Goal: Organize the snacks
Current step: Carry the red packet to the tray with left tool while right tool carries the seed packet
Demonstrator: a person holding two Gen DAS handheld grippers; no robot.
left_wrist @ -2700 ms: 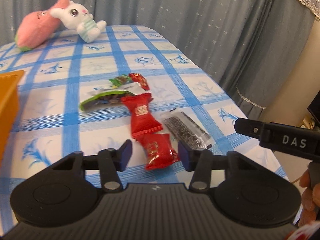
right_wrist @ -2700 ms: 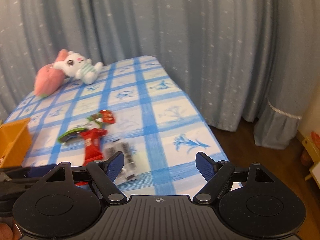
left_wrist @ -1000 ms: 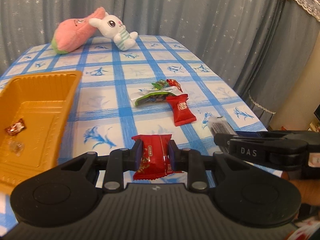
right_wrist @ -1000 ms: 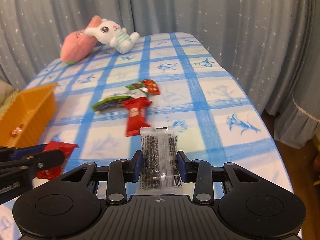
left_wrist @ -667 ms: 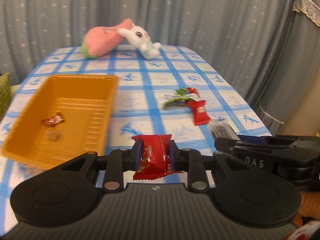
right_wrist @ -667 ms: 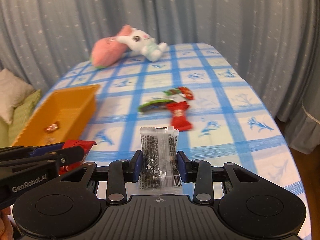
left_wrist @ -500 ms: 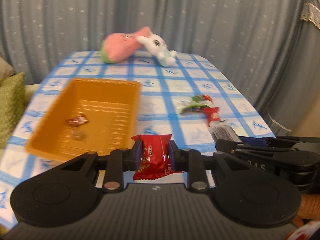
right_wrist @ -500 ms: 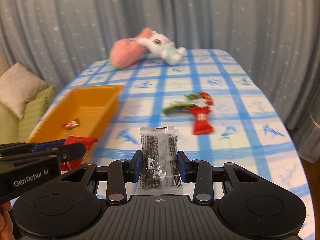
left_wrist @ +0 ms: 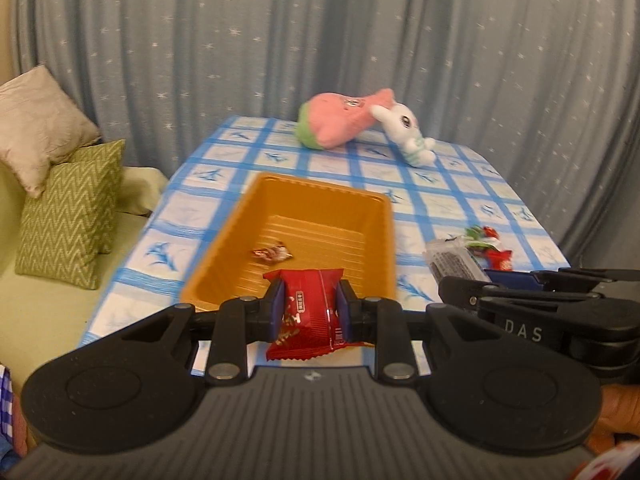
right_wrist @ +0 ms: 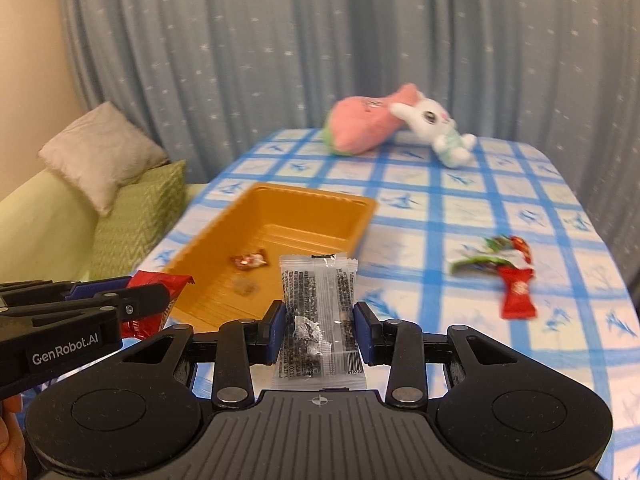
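Observation:
My left gripper point(left_wrist: 310, 306) is shut on a red snack packet point(left_wrist: 307, 312) and holds it above the near end of the orange tray point(left_wrist: 384, 232). My right gripper point(right_wrist: 320, 326) is shut on a clear packet of dark snack point(right_wrist: 318, 312), just right of the tray point(right_wrist: 360, 216) near its front corner. The tray holds a small wrapped candy point(left_wrist: 272, 254) point(right_wrist: 249, 261). More snacks lie on the checked cloth to the right: a red packet point(right_wrist: 517, 293) and a green-and-white wrapper point(right_wrist: 486, 258). The left gripper with its red packet point(right_wrist: 154, 304) also shows in the right wrist view.
A pink plush and a white rabbit plush point(left_wrist: 360, 124) lie at the table's far end. Green and beige cushions point(left_wrist: 64, 208) sit on a sofa left of the table. A blue-grey curtain hangs behind. The table's right edge point(right_wrist: 624, 304) is close to the snacks.
Both grippers have swung left with their packets; the tray is now straight ahead and nearer. The loose snacks have shifted to the right of both views.

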